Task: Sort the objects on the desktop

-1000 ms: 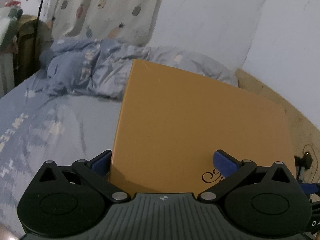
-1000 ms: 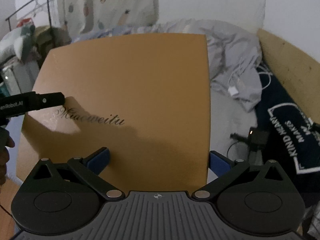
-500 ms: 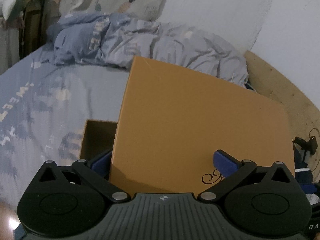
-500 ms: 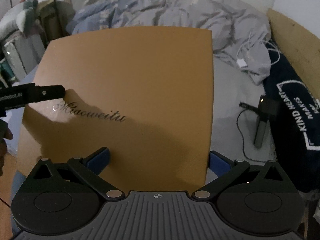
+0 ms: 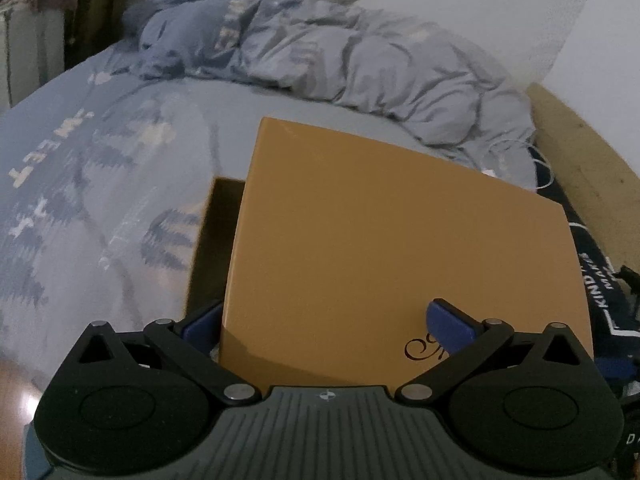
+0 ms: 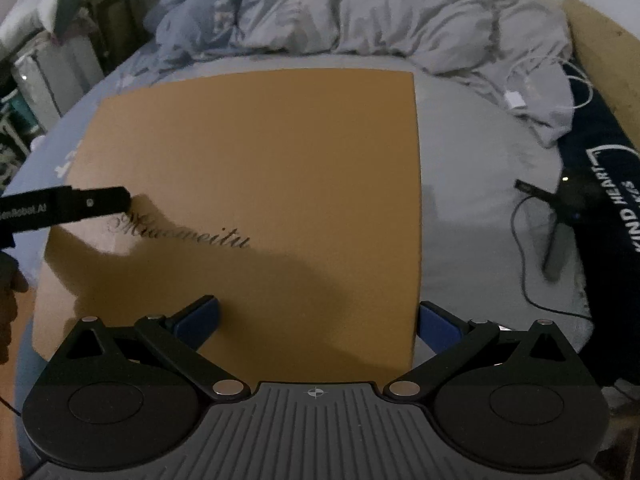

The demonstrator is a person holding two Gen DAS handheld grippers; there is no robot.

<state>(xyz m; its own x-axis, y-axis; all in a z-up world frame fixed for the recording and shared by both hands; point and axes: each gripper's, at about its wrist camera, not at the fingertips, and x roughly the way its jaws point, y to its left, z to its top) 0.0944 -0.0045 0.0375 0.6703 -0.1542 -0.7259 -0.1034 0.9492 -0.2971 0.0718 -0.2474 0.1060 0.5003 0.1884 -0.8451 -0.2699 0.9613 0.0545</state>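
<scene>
An orange box lid [image 5: 400,248] with black script lettering is held flat between both grippers; it also shows in the right wrist view [image 6: 256,184]. My left gripper [image 5: 328,320] is shut on the lid's left edge, one blue pad above and one below. My right gripper [image 6: 316,316] is shut on the lid's right edge the same way. The left gripper's black finger [image 6: 92,202] shows at the left of the right wrist view. The open brown box base [image 5: 214,240] lies on the bed just under the lid's left side.
Everything is over a bed with a blue-grey patterned sheet [image 5: 80,184] and a crumpled grey duvet [image 5: 360,64]. A dark printed cloth [image 6: 608,200], a black charger with cable [image 6: 552,232] and a white cable [image 6: 516,98] lie at the right. A wooden board [image 5: 580,152] borders the bed.
Both grippers have tilted down and lowered the lid toward the bed. The brown box base has come into view under the lid's left side.
</scene>
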